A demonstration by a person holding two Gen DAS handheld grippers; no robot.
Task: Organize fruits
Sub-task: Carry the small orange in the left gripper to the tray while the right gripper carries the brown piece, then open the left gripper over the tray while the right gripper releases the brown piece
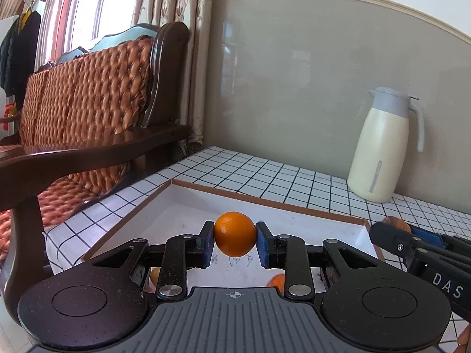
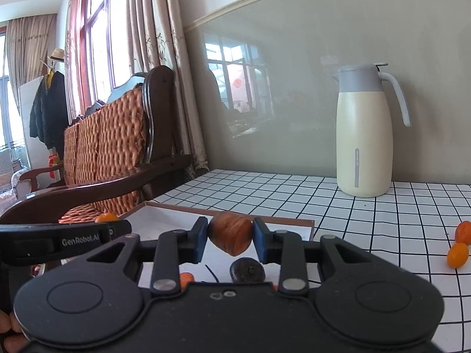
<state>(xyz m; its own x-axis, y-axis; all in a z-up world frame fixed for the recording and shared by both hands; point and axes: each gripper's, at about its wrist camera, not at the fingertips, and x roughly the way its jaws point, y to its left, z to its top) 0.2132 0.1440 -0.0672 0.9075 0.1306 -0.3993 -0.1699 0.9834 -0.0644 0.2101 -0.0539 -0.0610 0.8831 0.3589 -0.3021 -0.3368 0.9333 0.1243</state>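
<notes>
Fruit is aloft in both grippers above the tray (image 1: 297, 204), so the step in hand looks like lowering each piece into it.

Left wrist view: the left gripper (image 1: 235, 239) is closed tight on a small orange (image 1: 235, 233), blue pads pressing both sides, held over the tray's white floor. Lower it before letting go; it will roll. Other orange pieces (image 1: 276, 282) lie on the tray beneath.

Right wrist view: the right gripper (image 2: 230, 236) is clamped on a brown, ridged fruit (image 2: 230, 233), possibly a walnut, just inside the tray's near corner. A dark round fruit (image 2: 247, 270) sits directly beneath, so set down beside it. Two kumquats (image 2: 459, 248) wait right of the tray.
</notes>
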